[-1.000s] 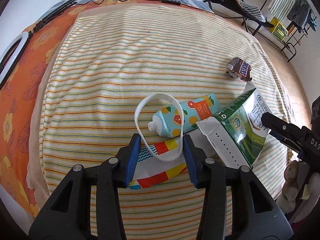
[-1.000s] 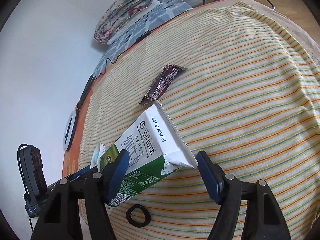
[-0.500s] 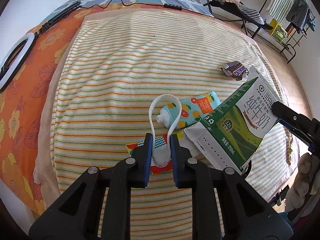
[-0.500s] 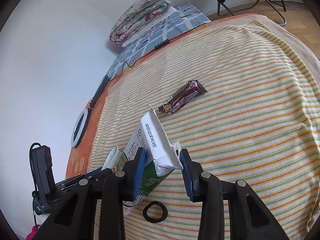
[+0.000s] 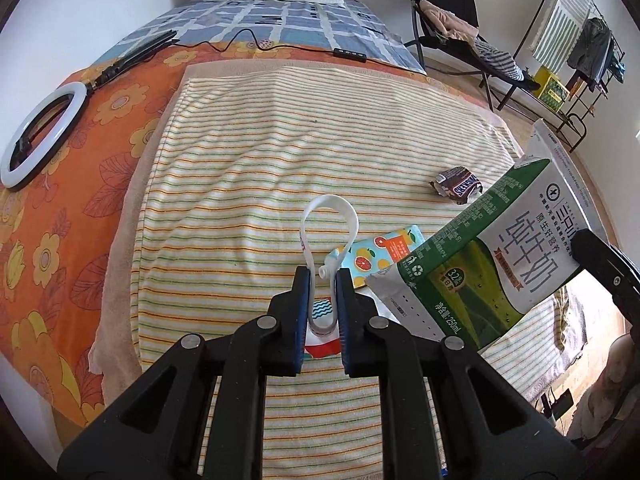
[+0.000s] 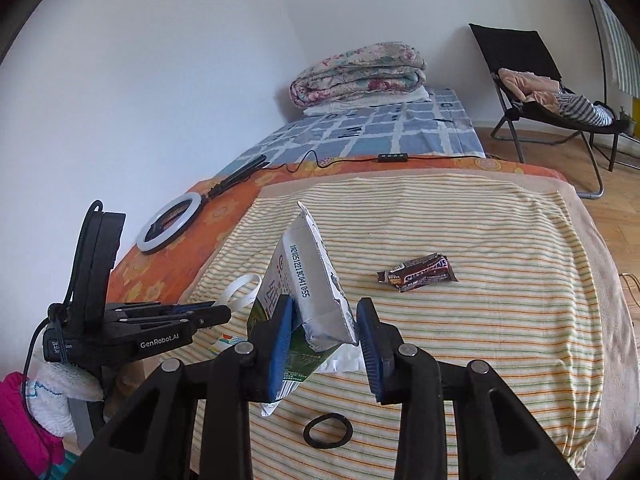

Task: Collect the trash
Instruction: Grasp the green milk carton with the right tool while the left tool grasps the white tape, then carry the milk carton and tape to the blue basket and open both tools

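My left gripper [image 5: 323, 304] pinches the white handle loop [image 5: 329, 216] of a colourful bag, whose body [image 5: 320, 344] hangs between and below my fingers. My right gripper [image 6: 325, 334] clamps a green milk carton [image 6: 298, 292], held tilted above the bed with its torn top pointing away. Under it a black rubber ring [image 6: 328, 431] lies on the striped towel [image 6: 500, 320]. Just beyond the bag, a fruit-printed tube [image 5: 372, 254] rests on the towel, and farther right a chocolate bar wrapper [image 5: 458, 189] lies alone. The towel covers an orange floral sheet [image 5: 52, 208], where a white ring light [image 5: 40, 132] lies near the left edge. Past that comes a blue checked sheet [image 5: 280, 28] crossed by a black cable, a folded floral quilt [image 6: 356, 72] against the white wall, and a black folding chair [image 6: 532, 80] with clothes on wooden floor.
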A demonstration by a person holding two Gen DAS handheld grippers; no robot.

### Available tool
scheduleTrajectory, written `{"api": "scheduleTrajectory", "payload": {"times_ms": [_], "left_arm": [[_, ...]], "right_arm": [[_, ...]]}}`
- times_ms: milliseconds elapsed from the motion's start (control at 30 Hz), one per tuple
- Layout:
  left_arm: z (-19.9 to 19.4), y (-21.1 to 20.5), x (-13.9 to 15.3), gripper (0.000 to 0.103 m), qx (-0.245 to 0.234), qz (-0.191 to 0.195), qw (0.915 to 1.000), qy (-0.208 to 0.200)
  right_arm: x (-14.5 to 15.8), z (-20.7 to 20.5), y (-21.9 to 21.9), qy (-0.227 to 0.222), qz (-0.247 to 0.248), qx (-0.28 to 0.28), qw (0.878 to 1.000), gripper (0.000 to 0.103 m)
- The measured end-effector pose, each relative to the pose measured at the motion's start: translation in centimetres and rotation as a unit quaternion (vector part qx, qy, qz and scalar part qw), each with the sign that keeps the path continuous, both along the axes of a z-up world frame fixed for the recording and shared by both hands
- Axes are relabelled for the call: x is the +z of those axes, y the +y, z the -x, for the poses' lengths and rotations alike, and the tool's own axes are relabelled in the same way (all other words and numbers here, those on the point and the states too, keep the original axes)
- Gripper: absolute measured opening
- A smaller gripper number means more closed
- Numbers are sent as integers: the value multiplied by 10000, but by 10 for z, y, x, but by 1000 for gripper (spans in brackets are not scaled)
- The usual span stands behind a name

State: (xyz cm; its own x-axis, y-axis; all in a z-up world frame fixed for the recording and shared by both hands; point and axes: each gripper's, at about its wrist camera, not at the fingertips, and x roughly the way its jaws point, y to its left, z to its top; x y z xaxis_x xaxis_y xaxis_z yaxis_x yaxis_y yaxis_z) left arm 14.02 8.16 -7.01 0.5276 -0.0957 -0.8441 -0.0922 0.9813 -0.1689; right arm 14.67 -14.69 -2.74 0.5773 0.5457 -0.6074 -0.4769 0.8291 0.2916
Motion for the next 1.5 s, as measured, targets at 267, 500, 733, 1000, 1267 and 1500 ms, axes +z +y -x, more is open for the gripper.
{"api": "scheduleTrajectory", "payload": {"times_ms": [267,500,733,1000,1267,1500], "left_arm": [[21,-3,13,12,-98,-38,9999,-134],[54,-21,32,12,-348,-63,9989,-318],[93,-38,45,12,-562,46,9976,-389],[137,-52,49,12,-725,108,9967,-348],[180,-72,43,12,-955,98,9950,-263],[210,-87,28,12,-1154,66,9932,-125]], "right_arm": [[11,15,-19,-89,148,-114,9998,33],[24,44,-42,-229,217,-156,9994,33],[35,81,-66,-259,263,-137,9992,33],[35,121,-92,-195,341,-197,9990,33],[30,163,-99,-185,478,-99,9986,33],[23,192,-97,-192,626,27,9979,33]]}}
